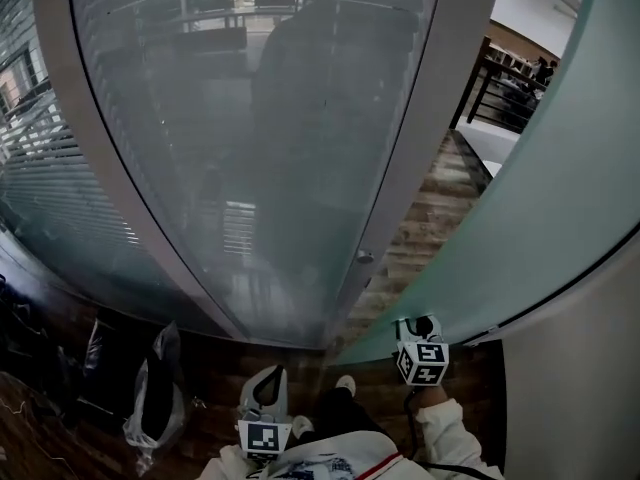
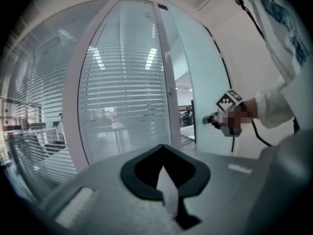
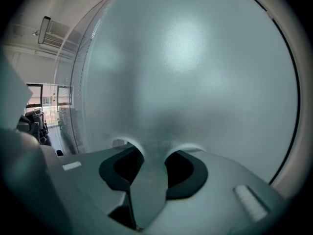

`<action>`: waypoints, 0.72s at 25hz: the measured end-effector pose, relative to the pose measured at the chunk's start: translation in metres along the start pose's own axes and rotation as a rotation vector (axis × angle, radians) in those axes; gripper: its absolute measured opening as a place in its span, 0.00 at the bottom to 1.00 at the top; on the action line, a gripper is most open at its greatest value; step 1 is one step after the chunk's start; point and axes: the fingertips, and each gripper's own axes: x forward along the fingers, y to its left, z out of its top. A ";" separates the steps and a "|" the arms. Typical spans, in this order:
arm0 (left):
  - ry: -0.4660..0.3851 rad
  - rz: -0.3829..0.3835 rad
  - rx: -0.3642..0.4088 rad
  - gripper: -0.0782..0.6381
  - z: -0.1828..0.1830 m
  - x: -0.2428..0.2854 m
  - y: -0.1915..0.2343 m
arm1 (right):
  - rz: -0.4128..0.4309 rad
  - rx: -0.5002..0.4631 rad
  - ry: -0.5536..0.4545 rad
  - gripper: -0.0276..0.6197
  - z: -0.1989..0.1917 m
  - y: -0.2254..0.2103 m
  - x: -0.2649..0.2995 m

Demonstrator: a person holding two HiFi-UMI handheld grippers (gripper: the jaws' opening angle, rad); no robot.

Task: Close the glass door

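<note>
glass door (image 1: 560,188) cut off at top (head view), shapes behind blinds (image 2: 122,82) hazy

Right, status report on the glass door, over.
Right gripper clamped on glass door edge. Left gripper shut, empty. Door open, gap to frame; nothing seen blocking.

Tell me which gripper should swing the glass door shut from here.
Right. The right gripper has its jaws clamped on the edge of the glass door. The left gripper hangs free with jaws together, facing the fixed blinds panel, apart from the door.
</note>
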 end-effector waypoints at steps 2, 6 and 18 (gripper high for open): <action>0.012 -0.013 0.010 0.11 0.003 0.004 -0.004 | -0.007 0.003 -0.006 0.25 0.004 -0.003 0.006; 0.029 -0.027 0.021 0.11 0.012 0.016 -0.003 | -0.013 0.005 -0.014 0.25 0.007 -0.006 0.021; 0.013 -0.090 0.045 0.11 0.028 0.065 -0.016 | -0.015 -0.004 -0.043 0.25 0.020 -0.008 0.064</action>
